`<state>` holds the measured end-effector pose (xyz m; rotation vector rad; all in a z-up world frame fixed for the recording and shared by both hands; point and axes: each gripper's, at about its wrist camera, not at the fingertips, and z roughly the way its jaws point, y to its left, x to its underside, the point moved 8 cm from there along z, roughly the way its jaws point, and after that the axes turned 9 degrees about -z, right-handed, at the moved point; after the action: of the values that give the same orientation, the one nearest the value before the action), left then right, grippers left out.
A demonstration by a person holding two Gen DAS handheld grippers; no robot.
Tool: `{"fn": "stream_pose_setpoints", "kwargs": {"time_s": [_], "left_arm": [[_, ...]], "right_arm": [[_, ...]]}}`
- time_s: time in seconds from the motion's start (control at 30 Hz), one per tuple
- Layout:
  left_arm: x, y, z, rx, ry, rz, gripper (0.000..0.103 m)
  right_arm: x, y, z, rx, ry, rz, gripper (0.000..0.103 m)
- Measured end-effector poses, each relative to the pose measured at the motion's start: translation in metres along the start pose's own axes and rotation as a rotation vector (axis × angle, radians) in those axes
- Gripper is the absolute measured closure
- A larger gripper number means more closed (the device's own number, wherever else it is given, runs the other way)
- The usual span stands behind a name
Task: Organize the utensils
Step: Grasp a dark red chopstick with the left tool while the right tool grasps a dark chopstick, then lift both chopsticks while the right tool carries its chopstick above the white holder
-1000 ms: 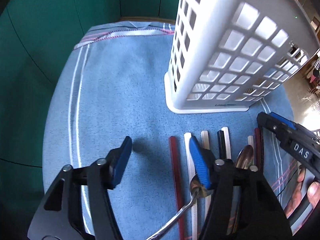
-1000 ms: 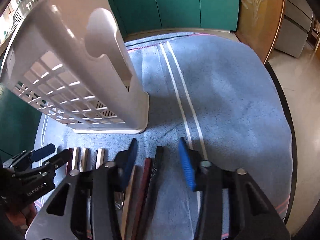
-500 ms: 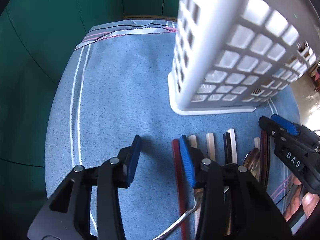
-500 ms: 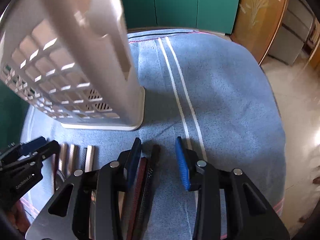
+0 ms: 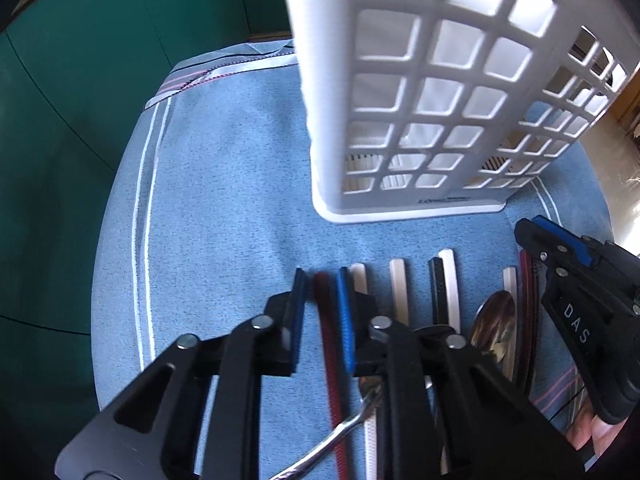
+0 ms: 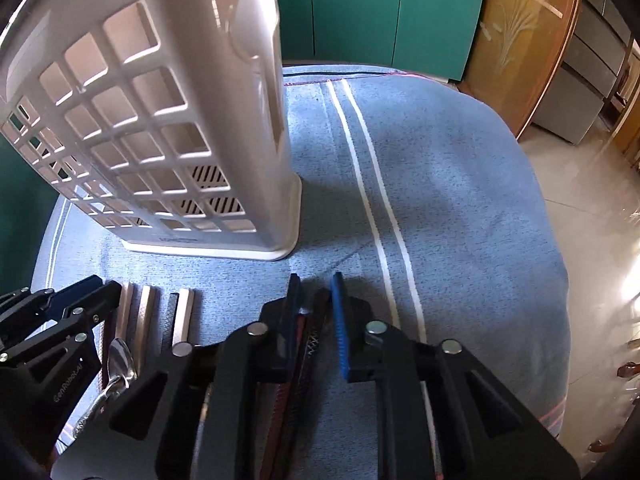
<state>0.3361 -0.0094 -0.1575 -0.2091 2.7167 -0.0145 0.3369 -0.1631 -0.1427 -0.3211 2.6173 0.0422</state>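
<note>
A row of chopsticks and spoons lies on the blue cloth in front of a white lattice utensil holder (image 5: 436, 92), which also shows in the right wrist view (image 6: 160, 120). My left gripper (image 5: 322, 280) has narrowed around a dark red chopstick (image 5: 330, 344), its blue pads close on each side; contact is unclear. White chopsticks (image 5: 399, 292), a black one (image 5: 439, 292) and a spoon (image 5: 494, 320) lie to the right. My right gripper (image 6: 316, 284) has narrowed around a black chopstick (image 6: 310, 344) and a dark red one (image 6: 298, 332).
The blue cloth (image 6: 440, 200) with white stripes covers a round table whose edge drops off on the left and right. Green cabinets (image 6: 380, 8) stand behind. The right gripper shows in the left wrist view (image 5: 560, 264), the left one in the right wrist view (image 6: 60, 304).
Both grippers have moved forward and lower over the row and narrowed, the left around the dark red chopstick, the right around the black and red pair.
</note>
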Motion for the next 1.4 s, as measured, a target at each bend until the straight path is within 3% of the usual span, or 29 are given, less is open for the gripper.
{"fn": "stream_pose_setpoints", "kwargs": {"time_s": [0.2, 0.37, 0.7, 1.03, 1.2, 1.4], "left_arm": [[-0.001, 0.000, 0.000, 0.088, 0.002, -0.041, 0.097], [-0.017, 0.015, -0.015, 0.157, -0.055, -0.087, 0.097], [-0.035, 0.033, -0.130, 0.183, -0.394, -0.058, 0.097], [0.001, 0.027, -0.280, 0.240, -0.655, 0.002, 0.097], [0.018, 0.036, -0.327, 0.272, -0.714, -0.014, 0.097], [0.025, 0.044, -0.334, 0.262, -0.715, -0.014, 0.097]], "right_arm": [[-0.002, -0.003, -0.006, -0.075, -0.014, 0.036, 0.095], [-0.011, -0.004, -0.042, -0.091, -0.114, 0.023, 0.095], [-0.020, -0.010, -0.137, -0.104, -0.347, 0.003, 0.096], [-0.010, -0.002, -0.243, -0.089, -0.516, -0.036, 0.096], [-0.004, 0.003, -0.303, -0.103, -0.623, -0.041, 0.096], [0.008, 0.004, -0.351, -0.101, -0.707, -0.055, 0.096]]}}
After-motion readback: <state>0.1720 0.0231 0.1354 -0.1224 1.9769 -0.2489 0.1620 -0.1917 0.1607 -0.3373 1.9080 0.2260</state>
